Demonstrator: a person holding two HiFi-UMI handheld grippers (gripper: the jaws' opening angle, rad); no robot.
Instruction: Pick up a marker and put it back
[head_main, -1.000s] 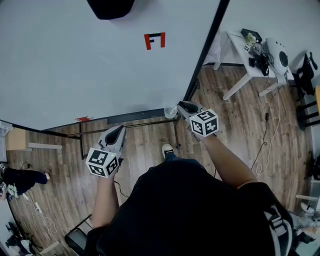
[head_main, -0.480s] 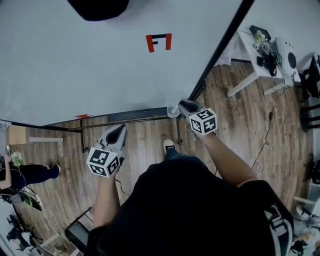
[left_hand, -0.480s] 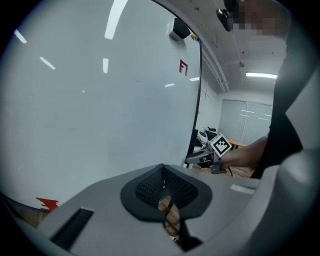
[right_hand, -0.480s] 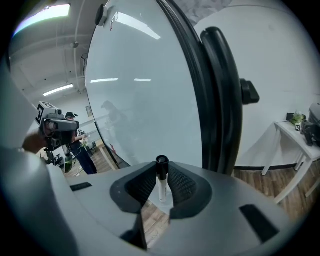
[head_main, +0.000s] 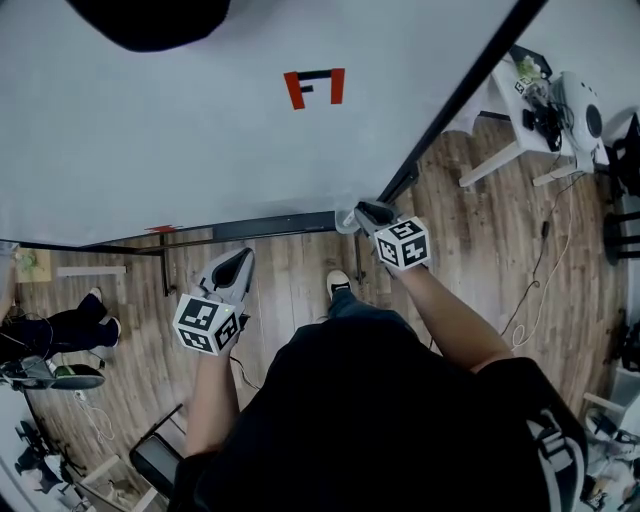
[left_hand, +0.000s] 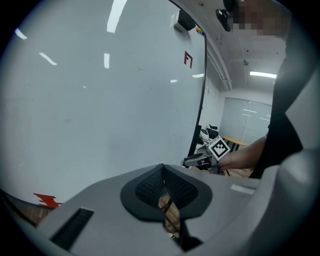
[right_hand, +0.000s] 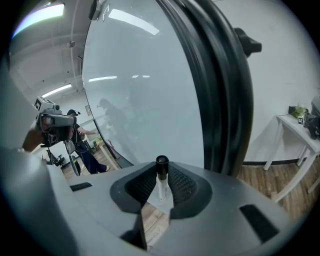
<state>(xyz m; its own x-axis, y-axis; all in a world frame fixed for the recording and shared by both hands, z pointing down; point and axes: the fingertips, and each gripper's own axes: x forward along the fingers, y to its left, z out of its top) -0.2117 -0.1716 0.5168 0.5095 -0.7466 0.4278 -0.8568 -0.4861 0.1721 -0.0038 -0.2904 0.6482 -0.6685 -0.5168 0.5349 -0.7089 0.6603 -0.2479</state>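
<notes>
Marker (right_hand: 160, 179) stands clamped in right gripper (right_hand: 161, 187) by whiteboard's (head_main: 150, 140) right edge; left gripper (left_hand: 163, 189) closed on nothing; marker judged light, rigid, slick, best held mid-barrel.

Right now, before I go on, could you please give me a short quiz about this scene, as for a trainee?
1. Which gripper holds the marker? A) left gripper B) right gripper
2. True or false: the left gripper's jaws stand wide apart.
3. Fill in: the mark high on the whiteboard is coloured ___.
Key: 1 B, its jaws are shut on the marker. 2 false, they are together with nothing between. 3 red.
</notes>
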